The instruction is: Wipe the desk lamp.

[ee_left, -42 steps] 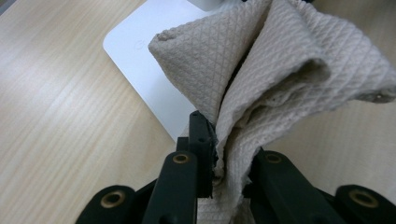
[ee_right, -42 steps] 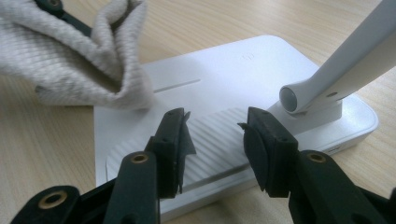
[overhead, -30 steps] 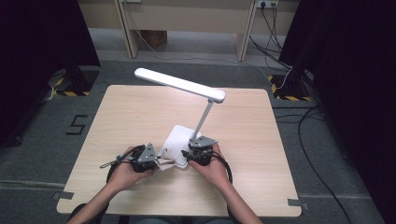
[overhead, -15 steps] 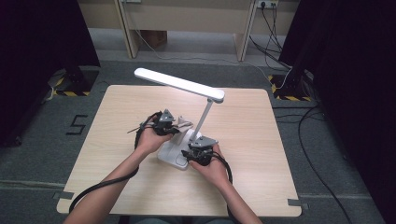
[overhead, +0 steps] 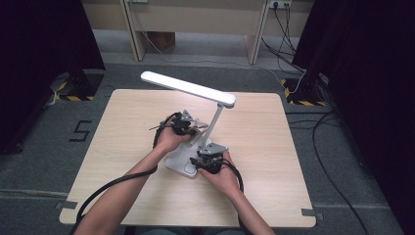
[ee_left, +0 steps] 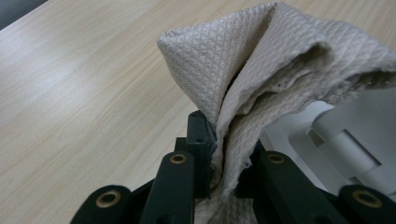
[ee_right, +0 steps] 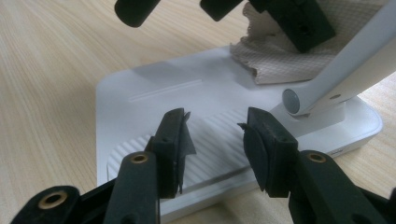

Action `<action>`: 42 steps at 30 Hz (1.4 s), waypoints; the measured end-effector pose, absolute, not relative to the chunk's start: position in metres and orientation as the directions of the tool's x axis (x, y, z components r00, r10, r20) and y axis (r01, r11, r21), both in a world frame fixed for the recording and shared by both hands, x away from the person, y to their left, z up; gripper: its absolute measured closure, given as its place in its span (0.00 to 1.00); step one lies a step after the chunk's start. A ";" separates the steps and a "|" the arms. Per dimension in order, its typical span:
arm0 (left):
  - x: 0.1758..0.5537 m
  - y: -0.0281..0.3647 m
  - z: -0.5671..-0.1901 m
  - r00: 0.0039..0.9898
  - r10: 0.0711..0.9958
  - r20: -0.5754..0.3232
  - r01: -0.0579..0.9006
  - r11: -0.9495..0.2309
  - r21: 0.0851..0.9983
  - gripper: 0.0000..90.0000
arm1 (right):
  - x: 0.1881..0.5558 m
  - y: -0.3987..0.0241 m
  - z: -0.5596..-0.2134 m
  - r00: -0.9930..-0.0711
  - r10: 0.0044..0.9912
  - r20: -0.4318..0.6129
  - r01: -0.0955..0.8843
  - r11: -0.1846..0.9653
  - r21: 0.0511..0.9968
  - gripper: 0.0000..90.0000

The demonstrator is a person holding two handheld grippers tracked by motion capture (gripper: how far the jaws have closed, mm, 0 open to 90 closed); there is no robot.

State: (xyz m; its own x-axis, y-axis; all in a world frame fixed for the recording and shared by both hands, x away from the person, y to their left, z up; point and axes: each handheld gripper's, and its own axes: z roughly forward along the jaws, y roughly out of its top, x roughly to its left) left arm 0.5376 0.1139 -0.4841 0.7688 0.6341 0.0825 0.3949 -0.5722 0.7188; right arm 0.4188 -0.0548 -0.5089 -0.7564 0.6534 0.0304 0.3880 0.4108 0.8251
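So there's a white desk lamp (overhead: 195, 161) sitting near the middle of a wooden table (overhead: 122, 147), with its long lit head (overhead: 188, 88) sticking out to the left over the tabletop and the stem (overhead: 214, 122) leaning up from the base. The left gripper (overhead: 193, 126) is hanging right by that stem, above the far edge of the base, and its jaws are pinching a beige textured cloth (ee_left: 261, 88). In the left gripper view the cloth is bunching up into a folded peak above the jaws, with the lamp's hinge showing just to the right of it. The right gripper (overhead: 209, 155) is sitting at the near end of the base, and in its own view the jaws are standing partly open with nothing between them, hovering over the ribbed patch (ee_right: 215, 140) on the base. I can't really tell if the tips are touching the base or just floating above it. Further back in that same view the cloth is draping down onto the far corner of the base beside the stem's joint (ee_right: 293, 100), with the left gripper's jaws hanging over it. Both forearms are coming in from the bottom of the high view, cables trailing off the grippers.
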 end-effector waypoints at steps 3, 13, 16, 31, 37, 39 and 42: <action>0.540 0.112 -0.485 0.762 0.641 0.088 0.403 -0.577 0.711 0.89 | 0.419 -0.055 -0.509 -0.756 0.654 0.029 0.387 0.412 0.825 0.65; 0.543 0.103 -0.482 0.770 0.624 0.132 0.404 -0.637 0.657 0.90 | 0.418 -0.055 -0.509 -0.756 0.654 0.028 0.386 0.410 0.826 0.65; 0.545 0.102 -0.479 0.776 0.621 0.110 0.425 -0.644 0.636 0.91 | 0.418 -0.055 -0.509 -0.756 0.654 0.028 0.386 0.411 0.826 0.65; 0.530 0.103 -0.472 0.822 0.558 0.112 0.404 -0.711 0.575 0.91 | 0.418 -0.055 -0.509 -0.755 0.655 0.027 0.385 0.409 0.827 0.65; 0.518 0.110 -0.475 0.820 0.565 0.091 0.410 -0.690 0.597 0.91 | 0.418 -0.055 -0.509 -0.755 0.655 0.027 0.385 0.409 0.827 0.65; 0.515 0.111 -0.475 0.822 0.562 0.094 0.406 -0.692 0.597 0.91 | 0.418 -0.055 -0.509 -0.756 0.654 0.024 0.382 0.411 0.828 0.65; 0.510 0.114 -0.475 0.821 0.564 0.090 0.409 -0.691 0.596 0.91 | 0.418 -0.055 -0.510 -0.754 0.656 0.025 0.383 0.409 0.828 0.65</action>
State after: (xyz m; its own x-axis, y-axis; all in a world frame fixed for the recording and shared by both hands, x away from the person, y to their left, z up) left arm 0.5101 0.1139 -0.4751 0.8208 0.5641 0.0900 0.4095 -0.6908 0.5959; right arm 0.4180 -0.0547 -0.5095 -0.7543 0.6560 0.0254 0.3834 0.4088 0.8282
